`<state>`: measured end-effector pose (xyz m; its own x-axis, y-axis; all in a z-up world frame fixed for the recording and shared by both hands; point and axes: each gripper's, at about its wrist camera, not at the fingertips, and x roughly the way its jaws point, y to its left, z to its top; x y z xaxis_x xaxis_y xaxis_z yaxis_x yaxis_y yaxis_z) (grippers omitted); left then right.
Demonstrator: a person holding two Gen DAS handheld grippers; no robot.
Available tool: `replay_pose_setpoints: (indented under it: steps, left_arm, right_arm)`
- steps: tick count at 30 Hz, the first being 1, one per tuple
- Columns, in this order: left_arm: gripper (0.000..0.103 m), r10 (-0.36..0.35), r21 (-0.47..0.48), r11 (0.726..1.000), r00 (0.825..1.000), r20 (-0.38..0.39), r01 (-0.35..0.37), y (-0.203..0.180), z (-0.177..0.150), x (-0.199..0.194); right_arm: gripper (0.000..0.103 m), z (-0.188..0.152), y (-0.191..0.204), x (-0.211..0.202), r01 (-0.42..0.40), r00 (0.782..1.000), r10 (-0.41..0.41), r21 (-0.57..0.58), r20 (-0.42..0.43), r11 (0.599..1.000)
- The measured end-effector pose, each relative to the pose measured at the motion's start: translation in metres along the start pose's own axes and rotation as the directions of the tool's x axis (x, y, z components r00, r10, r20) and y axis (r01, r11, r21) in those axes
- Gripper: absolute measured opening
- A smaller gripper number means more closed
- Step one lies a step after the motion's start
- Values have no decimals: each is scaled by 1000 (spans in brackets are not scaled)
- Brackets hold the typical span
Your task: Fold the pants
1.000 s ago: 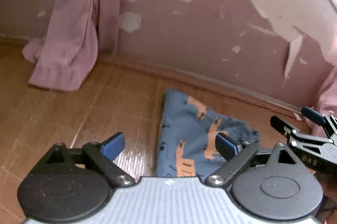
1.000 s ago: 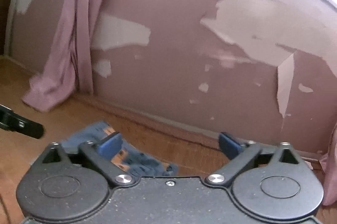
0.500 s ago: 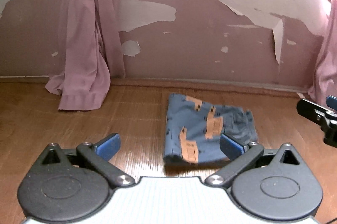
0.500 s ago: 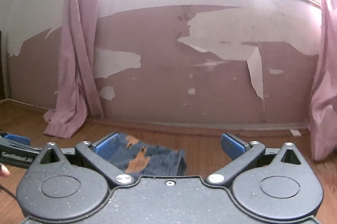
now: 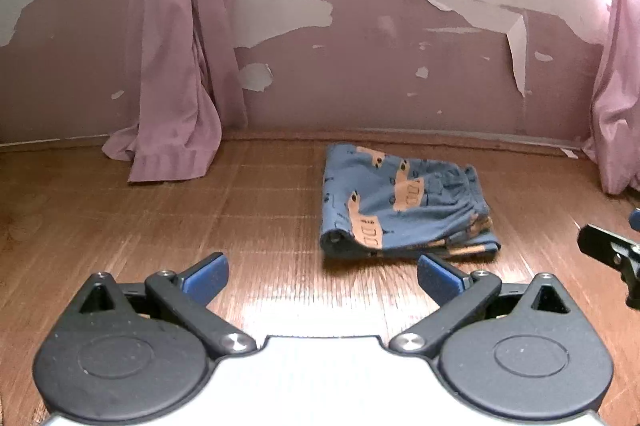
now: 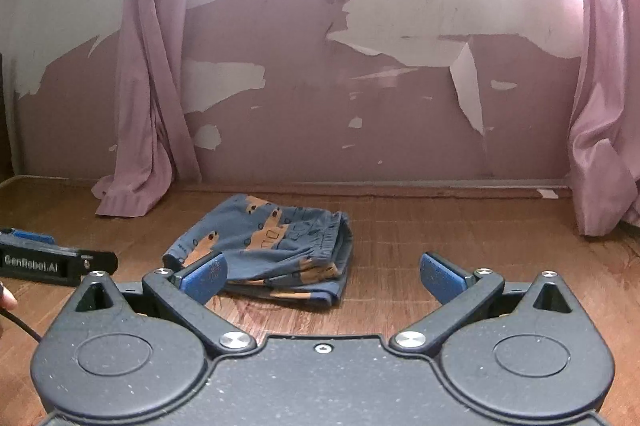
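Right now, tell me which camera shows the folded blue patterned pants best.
The left wrist view: the folded blue patterned pants lie whole and unobstructed ahead of the open left claw. In the right wrist view, the right claw's blue fingertip covers their near corner.

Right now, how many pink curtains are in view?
2. One curtain hangs left of the folded pants, pooling on the floor; the other curtain hangs at the right edge. More may lie outside the frame.

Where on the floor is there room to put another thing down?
Bare floor lies between the left curtain and the folded pants, and between the pants and the right curtain. It is crowded near both open grippers, left and right.
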<state>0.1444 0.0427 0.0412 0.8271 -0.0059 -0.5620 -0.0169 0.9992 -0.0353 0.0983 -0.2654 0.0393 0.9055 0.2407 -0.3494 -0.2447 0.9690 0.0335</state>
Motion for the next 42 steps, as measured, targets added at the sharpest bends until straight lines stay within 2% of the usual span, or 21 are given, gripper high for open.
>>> replay_pose_setpoints:
  steps: [14, 42]
  left_arm:
    - [103, 1, 40, 999, 1000, -9, -1, -5, -5, 0]
    - [103, 3, 31, 999, 1000, -12, -3, -2, -5, -2]
  right_arm:
    - [102, -6, -2, 7, -14, 999, 15, 13, -32, 1000]
    - [102, -6, -6, 9, -26, 999, 26, 21, -44, 999]
